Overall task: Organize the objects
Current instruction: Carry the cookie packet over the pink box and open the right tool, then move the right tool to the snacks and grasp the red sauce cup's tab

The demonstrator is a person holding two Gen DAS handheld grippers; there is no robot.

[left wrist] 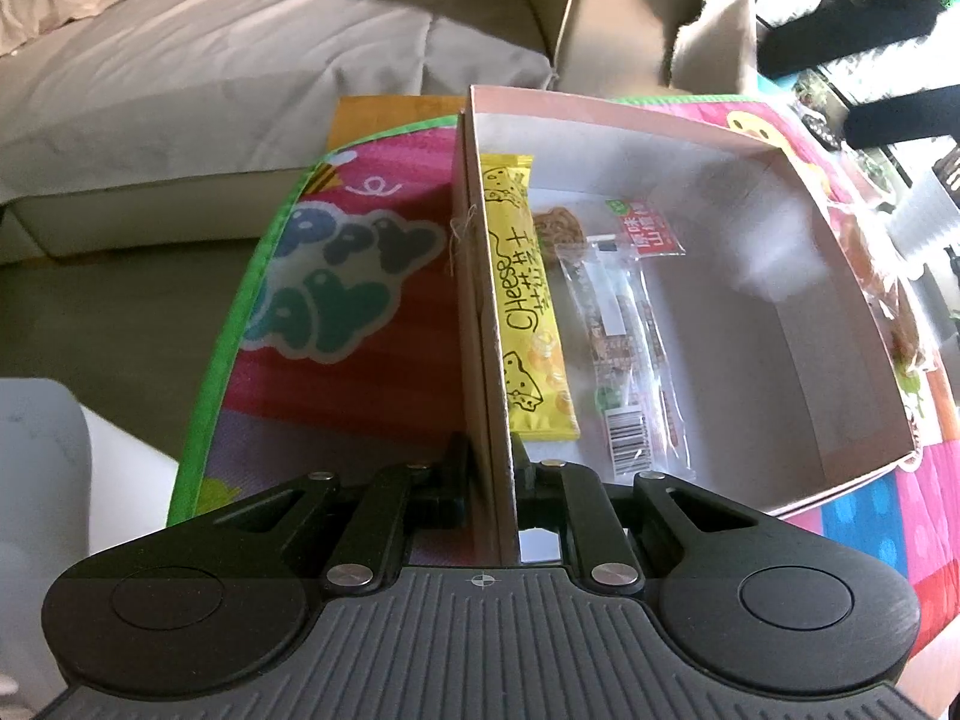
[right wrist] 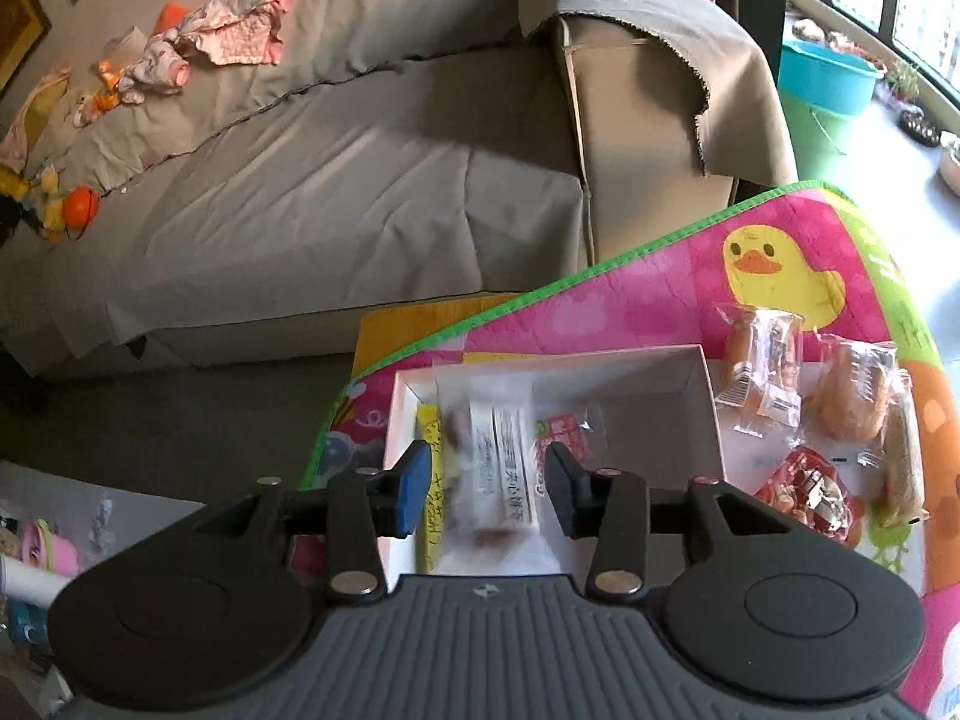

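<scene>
A shallow pink cardboard box (left wrist: 774,276) sits on a colourful play mat (left wrist: 360,276). My left gripper (left wrist: 489,468) is shut on the box's left wall (left wrist: 480,300). Inside lie a yellow cheese snack bar (left wrist: 528,300), a clear-wrapped snack bar (left wrist: 612,324) and a red-labelled packet (left wrist: 651,228). My right gripper (right wrist: 489,468) is open above the box (right wrist: 660,408). A blurred clear-wrapped snack bar (right wrist: 492,462) shows between its fingers, not pinched; I cannot tell whether it is falling or lying in the box.
Wrapped buns and pastries (right wrist: 852,396) and a red snack packet (right wrist: 804,492) lie on the mat right of the box. A grey sofa (right wrist: 300,180) with clothes and toys stands behind. A teal tub (right wrist: 828,72) stands by the window.
</scene>
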